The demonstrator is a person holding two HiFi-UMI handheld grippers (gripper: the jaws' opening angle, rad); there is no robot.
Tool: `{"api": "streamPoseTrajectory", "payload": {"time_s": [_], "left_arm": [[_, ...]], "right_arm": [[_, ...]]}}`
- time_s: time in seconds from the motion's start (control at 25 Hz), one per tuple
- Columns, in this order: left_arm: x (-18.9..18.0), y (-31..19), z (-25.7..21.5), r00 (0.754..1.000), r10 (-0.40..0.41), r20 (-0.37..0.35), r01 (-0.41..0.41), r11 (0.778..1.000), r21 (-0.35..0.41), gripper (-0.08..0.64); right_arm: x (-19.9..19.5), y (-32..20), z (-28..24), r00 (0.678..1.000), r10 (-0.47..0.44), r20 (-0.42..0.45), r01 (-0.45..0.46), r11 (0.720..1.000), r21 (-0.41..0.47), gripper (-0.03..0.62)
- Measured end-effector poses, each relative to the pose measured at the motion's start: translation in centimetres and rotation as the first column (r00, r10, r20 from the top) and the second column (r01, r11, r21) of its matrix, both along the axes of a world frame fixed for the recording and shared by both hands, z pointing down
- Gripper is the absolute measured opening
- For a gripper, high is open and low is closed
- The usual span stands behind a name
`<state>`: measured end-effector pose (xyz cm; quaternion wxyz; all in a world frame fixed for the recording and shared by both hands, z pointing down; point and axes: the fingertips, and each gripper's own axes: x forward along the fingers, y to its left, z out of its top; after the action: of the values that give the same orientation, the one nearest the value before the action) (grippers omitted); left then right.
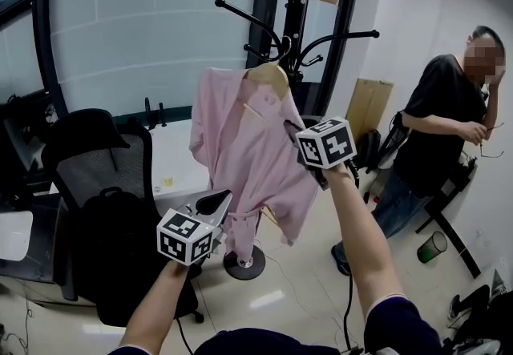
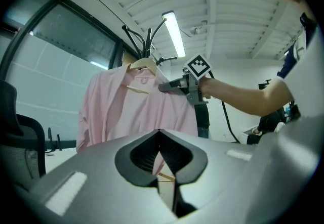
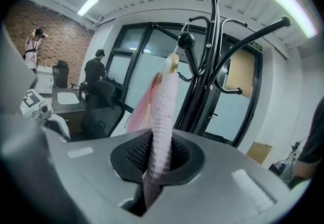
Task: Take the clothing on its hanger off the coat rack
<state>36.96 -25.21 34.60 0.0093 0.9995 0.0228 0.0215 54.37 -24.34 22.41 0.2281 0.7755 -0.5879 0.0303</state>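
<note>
**Setting:** office room with a pale tiled floor, a frosted glass partition, dark door frames and a ribbed white ceiling with strip lights.

**Item 1, black metal coat rack** (image 1: 248,19): an upright pole with curved, ball-tipped arms. It stood on a round base (image 1: 244,264) in the middle of the room.

**Item 2, pale pink cloth garment** (image 1: 250,155): thin, softly creased, sleeved and open down the front.
- It hung full length from a light wooden hanger (image 1: 270,75), and its hem ended above the rack's base.
- The hanger's shoulders filled the neck of the garment, and a thin cross bar showed in the open front.
- The hanger's wire hook sat up among the rack's arms, beside a ball tip. Whether it bore on an arm could not be told.

**Item 3, right gripper** (image 1: 290,131): raised to the garment's shoulder, just below the end of the hanger. Its jaws were clamped tight on a fold of the pink cloth, which ran up between the pads towards the hanger's tip.

**Item 4, left gripper** (image 1: 218,201): held low, beside the garment's lower edge. Its jaws met at the tips and no cloth could be made out pinched between them. Pink cloth showed beyond, through the slit behind the tips.

**Other contents:**
- A black mesh office chair (image 1: 96,177) stood left of the rack.
- A person in a black top (image 1: 441,117) stood at the right, well apart.
- A green cup (image 1: 433,247) lay tilted on the floor near that person's feet.
- A brown board (image 1: 370,105) leaned against the wall.
</note>
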Motion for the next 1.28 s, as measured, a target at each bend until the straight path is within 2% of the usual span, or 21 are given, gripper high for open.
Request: {"api": "streamPoseTrajectory", "payload": {"time_s": [0.32,0.68,1.0,1.28], "left_arm": [[-3.3,0.7,0.3,0.999,-0.030,0.014,0.029,0.999,0.015,0.012],[-5.6,5.5,0.4,0.998,-0.050,0.034,0.049,0.998,0.031,0.012],[-9.1,12.3,0.9,0.991,-0.131,0.032,0.131,0.991,0.018,0.012],[-14.2,15.9,1.5,0.969,-0.242,0.058,0.240,0.970,0.034,0.012]], "right_arm": [[-3.6,3.8,2.1,0.999,-0.033,0.008,0.033,0.999,0.011,0.017],[-7.4,9.8,3.8,0.996,-0.081,0.029,0.080,0.997,0.020,0.017],[-11.0,17.4,5.0,0.985,-0.169,0.045,0.169,0.986,0.015,0.018],[-15.1,21.2,6.7,0.966,-0.258,0.025,0.259,0.965,-0.046,0.018]]}}
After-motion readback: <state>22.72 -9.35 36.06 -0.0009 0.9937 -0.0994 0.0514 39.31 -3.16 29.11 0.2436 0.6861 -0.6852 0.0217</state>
